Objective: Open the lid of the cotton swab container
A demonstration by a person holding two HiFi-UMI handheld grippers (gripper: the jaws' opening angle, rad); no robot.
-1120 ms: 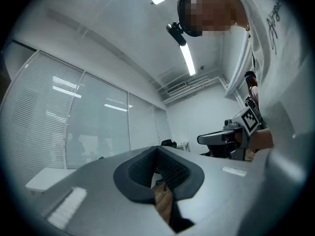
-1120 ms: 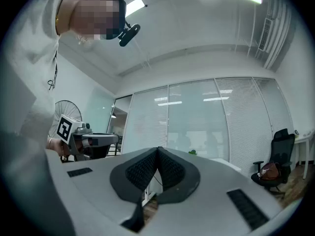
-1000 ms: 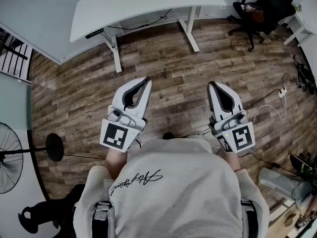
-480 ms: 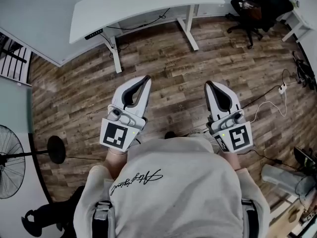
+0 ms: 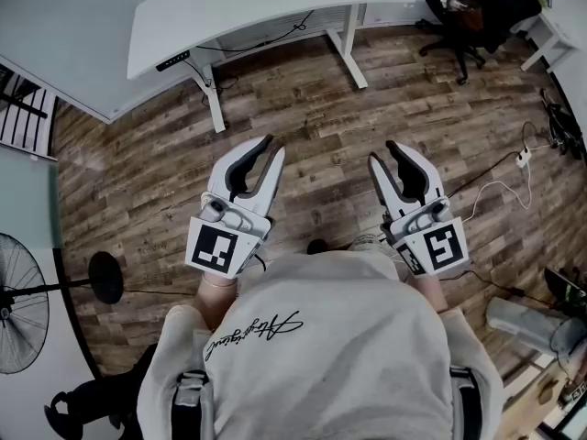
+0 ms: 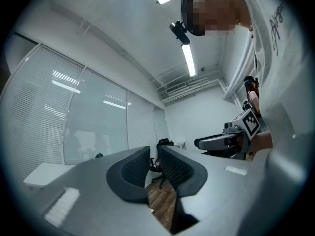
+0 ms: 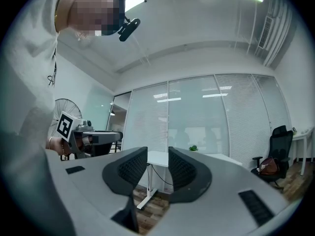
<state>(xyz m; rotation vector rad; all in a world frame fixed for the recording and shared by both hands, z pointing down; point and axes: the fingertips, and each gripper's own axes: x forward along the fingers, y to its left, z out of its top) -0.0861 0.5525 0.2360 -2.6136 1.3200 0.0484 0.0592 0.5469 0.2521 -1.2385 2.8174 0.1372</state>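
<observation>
Head view: left tongs (image 5: 274,145) and right tongs (image 5: 382,151), just opening, hold nothing; first reach the far bench (image 5: 229,12), perhaps where the unseen container sits.

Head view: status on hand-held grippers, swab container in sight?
Left hand-held gripper and right hand-held gripper empty, jaws just opening. No cotton swab container in view. Only wood floor below, desk ahead.

The white desk (image 5: 266,12) is cut off above, the fan (image 5: 23,310) at left.
</observation>
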